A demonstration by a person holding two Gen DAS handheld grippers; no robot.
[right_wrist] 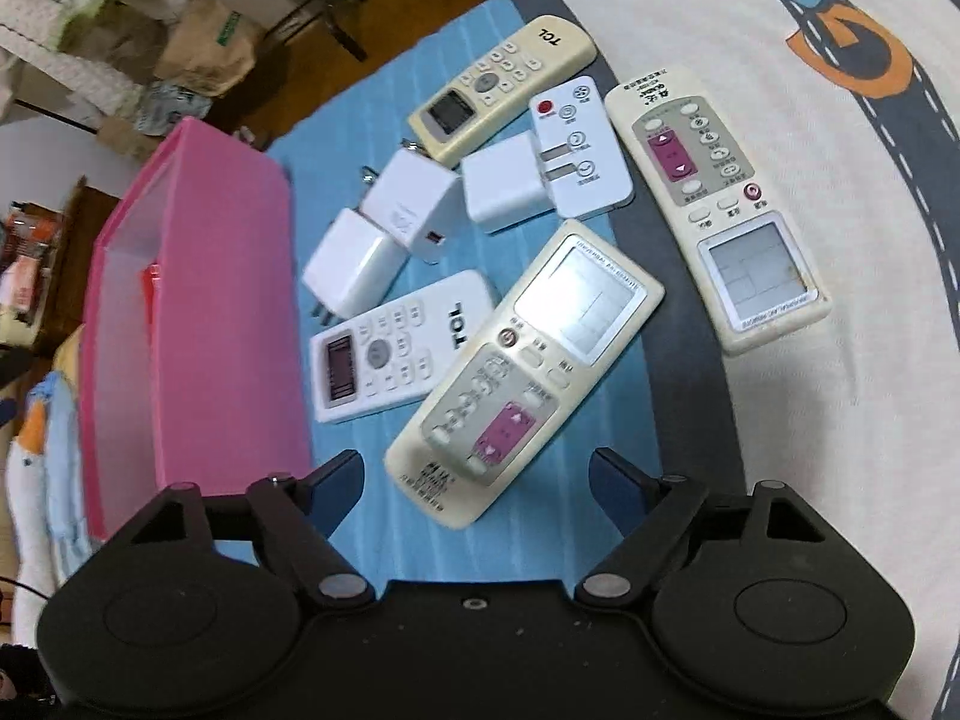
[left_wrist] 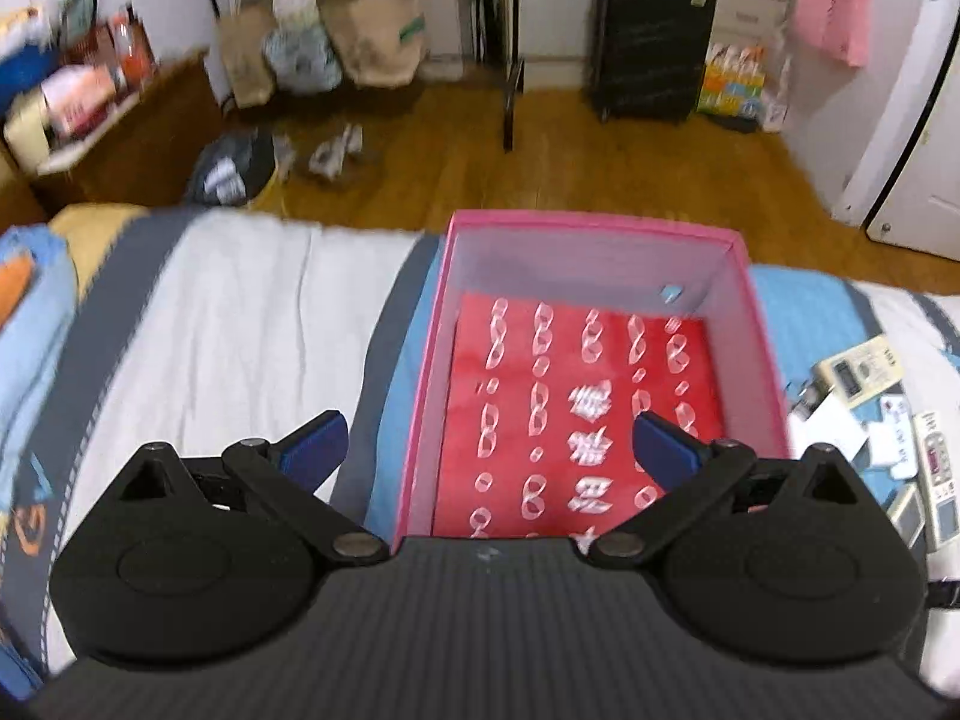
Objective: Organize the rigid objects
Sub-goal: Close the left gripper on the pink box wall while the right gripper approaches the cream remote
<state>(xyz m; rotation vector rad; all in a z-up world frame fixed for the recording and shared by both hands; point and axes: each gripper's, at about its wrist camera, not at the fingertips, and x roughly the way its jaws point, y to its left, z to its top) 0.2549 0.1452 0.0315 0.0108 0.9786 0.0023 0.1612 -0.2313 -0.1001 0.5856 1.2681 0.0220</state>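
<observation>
A pink box (left_wrist: pixel 591 228) with a red patterned sheet (left_wrist: pixel 576 360) on its floor sits on the bed. My left gripper (left_wrist: pixel 489 441) hangs open above its near left wall, holding nothing. In the right wrist view the same pink box (right_wrist: pixel 198 276) lies at the left, with several remote controls and three white chargers beside it. My right gripper (right_wrist: pixel 477 483) is open, and the lower end of a cream remote (right_wrist: pixel 516 372) lies between its fingers without either pad pressing on it. A white TCL remote (right_wrist: pixel 396 348) and a white charger (right_wrist: pixel 354 264) lie just beyond.
More remotes lie on the blue bedsheet: a cream TCL one (right_wrist: pixel 501 87), a small white one (right_wrist: pixel 579 147) and a long cream one (right_wrist: pixel 714 204). Past the bed edge are a wooden floor (left_wrist: pixel 600 150), a black suitcase (left_wrist: pixel 651 39) and hanging bags.
</observation>
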